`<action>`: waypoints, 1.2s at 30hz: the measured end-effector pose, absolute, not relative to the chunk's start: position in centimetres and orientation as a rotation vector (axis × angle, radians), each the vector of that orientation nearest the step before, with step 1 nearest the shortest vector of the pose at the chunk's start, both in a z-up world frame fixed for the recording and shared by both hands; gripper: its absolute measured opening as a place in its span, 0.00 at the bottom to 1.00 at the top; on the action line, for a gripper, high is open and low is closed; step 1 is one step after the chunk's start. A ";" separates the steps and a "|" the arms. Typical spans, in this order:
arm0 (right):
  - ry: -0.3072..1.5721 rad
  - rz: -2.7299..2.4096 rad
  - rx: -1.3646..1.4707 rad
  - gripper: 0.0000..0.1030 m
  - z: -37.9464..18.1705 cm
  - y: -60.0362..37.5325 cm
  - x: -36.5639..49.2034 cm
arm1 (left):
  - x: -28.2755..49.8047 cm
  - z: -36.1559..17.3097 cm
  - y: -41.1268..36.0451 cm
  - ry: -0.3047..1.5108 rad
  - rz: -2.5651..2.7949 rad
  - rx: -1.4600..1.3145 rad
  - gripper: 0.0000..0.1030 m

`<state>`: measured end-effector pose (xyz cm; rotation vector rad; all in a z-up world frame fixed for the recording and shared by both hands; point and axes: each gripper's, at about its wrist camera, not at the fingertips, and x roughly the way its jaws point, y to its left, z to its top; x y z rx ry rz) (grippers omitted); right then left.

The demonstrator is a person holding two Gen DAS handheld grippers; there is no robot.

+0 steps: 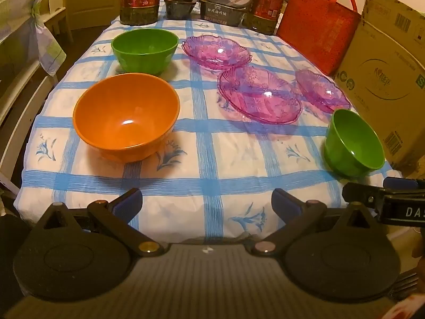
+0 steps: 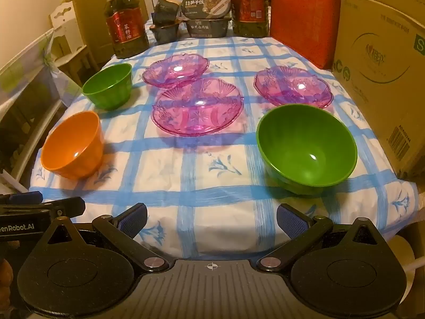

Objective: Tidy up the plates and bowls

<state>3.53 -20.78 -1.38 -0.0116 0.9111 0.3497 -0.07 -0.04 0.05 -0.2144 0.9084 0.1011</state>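
Both claws wide open, holding nothing, hovering at the table's near edge. Orange bowl point(image 1: 126, 117) sits just ahead-left of my left claw point(image 1: 207, 204), green bowl point(image 2: 306, 146) ahead-right of my right claw point(image 2: 211, 219), pink plates point(image 2: 198, 106) further out, everything unstacked so nothing's sorted yet.

Your worktop point(image 2: 212, 226) is covered by a white cloth point(image 2: 220, 159) with blue checks and small blue flowers. Just ahead of your right tongs point(image 2: 211, 223) and a little to their right sits the nearer green bowl point(image 2: 306, 146); ahead of your left tongs point(image 1: 207, 204), to their left, sits the orange bowl point(image 1: 126, 117), with the farther green bowl point(image 1: 144, 49) beyond it. Between the bowls, farther out from both tongs, three pink glass plates lie flat: the large plate point(image 2: 196, 106), the far plate point(image 2: 175, 70) at its rim, and the right-hand plate point(image 2: 293, 86) standing apart. At the far edge stand two oil bottles point(image 2: 126, 28), stacked food boxes point(image 2: 205, 13) and a red bag point(image 2: 304, 18); a cardboard box point(image 2: 382, 74) stands on the right side.
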 end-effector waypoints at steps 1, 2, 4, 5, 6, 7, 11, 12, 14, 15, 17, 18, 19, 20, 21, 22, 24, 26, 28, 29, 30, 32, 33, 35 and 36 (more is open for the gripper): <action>0.910 0.348 -0.015 1.00 -1.3 -20.8 3.5 | -0.1 0.1 -0.1 0.905 0.097 -0.214 0.99; 0.910 0.347 -0.015 1.00 -1.3 -20.8 3.5 | -0.2 0.1 -0.1 0.901 0.094 -0.214 0.99; 0.907 0.346 -0.012 1.00 -1.1 -20.8 3.5 | -0.1 -0.5 0.1 0.912 0.094 -0.228 0.99; 0.906 0.345 -0.011 1.00 -1.0 -20.8 3.5 | -0.1 -0.5 0.1 0.913 0.092 -0.228 0.99; 0.904 0.343 -0.011 1.00 -0.9 -20.9 3.5 | -0.1 -0.4 0.0 0.913 0.093 -0.222 0.99; 0.903 0.342 -0.012 1.00 -0.8 -20.9 3.5 | 0.0 -0.2 0.0 0.915 0.097 -0.222 0.99; 0.911 0.341 -0.011 1.00 -1.4 -20.8 3.6 | 0.0 0.0 0.1 0.916 0.096 -0.219 0.99; 0.911 0.341 -0.012 1.00 -1.4 -20.8 3.6 | 0.0 0.0 0.0 0.915 0.096 -0.219 0.99; 0.912 0.340 -0.016 1.00 -1.5 -20.8 3.5 | 0.1 -0.1 0.0 0.916 0.095 -0.219 0.99; 0.911 0.340 -0.017 1.00 -1.5 -20.8 3.4 | 0.0 -0.1 0.0 0.913 0.095 -0.220 0.99; 0.915 0.339 -0.015 1.00 -1.5 -20.9 3.5 | 0.0 0.0 0.0 0.912 0.092 -0.220 0.99; 0.915 0.339 -0.016 1.00 -1.5 -20.9 3.5 | 0.0 0.1 0.0 0.912 0.092 -0.219 0.99; 0.914 0.338 -0.016 1.00 -1.5 -20.9 3.5 | 0.0 0.1 0.0 0.912 0.091 -0.218 0.99; 0.916 0.338 -0.015 1.00 -1.4 -20.9 3.5 | 0.0 0.1 0.0 0.911 0.091 -0.217 0.99; 0.916 0.338 -0.015 1.00 -1.4 -20.9 3.5 | 0.0 0.1 0.0 0.912 0.092 -0.217 0.99; 0.917 0.338 -0.016 1.00 -1.5 -20.9 3.5 | 0.0 0.1 0.0 0.912 0.091 -0.218 0.99; 0.917 0.339 -0.015 1.00 -1.5 -21.0 3.5 | -0.1 0.1 -0.1 0.912 0.091 -0.216 0.99; 0.918 0.338 -0.016 1.00 -1.5 -20.9 3.5 | -0.1 0.1 -0.2 0.912 0.088 -0.213 0.99; 0.919 0.337 -0.019 1.00 -1.6 -20.9 3.5 | -0.1 0.1 -0.3 0.911 0.084 -0.213 0.99; 0.920 0.337 -0.019 1.00 -1.7 -20.9 3.5 | -0.1 0.0 -0.3 0.910 0.083 -0.213 0.99; 0.920 0.337 -0.019 1.00 -1.7 -20.9 3.5 | -0.1 0.0 -0.3 0.911 0.082 -0.213 0.99; 0.920 0.337 -0.019 1.00 -1.7 -20.9 3.5 | 0.0 0.0 -0.3 0.912 0.081 -0.215 0.99; 0.920 0.337 -0.019 1.00 -1.7 -20.9 3.5 | 0.0 0.0 -0.3 0.912 0.080 -0.216 0.99; 0.920 0.337 -0.019 1.00 -1.7 -20.9 3.5 | 0.0 0.0 -0.3 0.912 0.079 -0.215 0.99; 0.921 0.337 -0.019 1.00 -1.7 -20.9 3.5 | 0.0 0.0 -0.3 0.912 0.079 -0.215 0.99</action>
